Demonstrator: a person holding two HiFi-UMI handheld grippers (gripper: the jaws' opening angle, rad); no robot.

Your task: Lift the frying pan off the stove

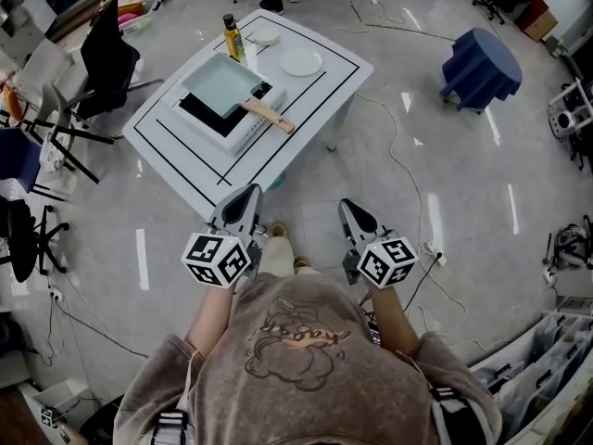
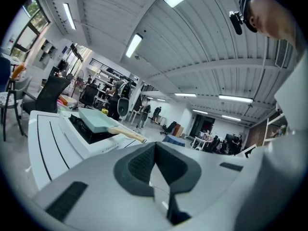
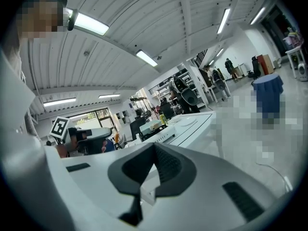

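Note:
A pale green square frying pan (image 1: pixel 222 85) with a wooden handle (image 1: pixel 270 115) rests on a white portable stove (image 1: pixel 232 117) on the low white table (image 1: pixel 324 86). The pan (image 2: pixel 96 119) and stove (image 2: pixel 84 129) also show in the left gripper view, and small and far off the pan (image 3: pixel 150 125) shows in the right gripper view. My left gripper (image 1: pixel 245 199) is held near my body, well short of the table, jaws shut and empty. My right gripper (image 1: pixel 355 215) hangs beside it, also shut with nothing between the jaws.
A yellow-labelled oil bottle (image 1: pixel 232 37), a white plate (image 1: pixel 300 62) and a small dish (image 1: pixel 265 37) stand on the table's far part. Black office chairs (image 1: pixel 107 63) stand at the left, a blue covered stool (image 1: pixel 480 67) at the right. Cables run over the floor (image 1: pixel 398 137).

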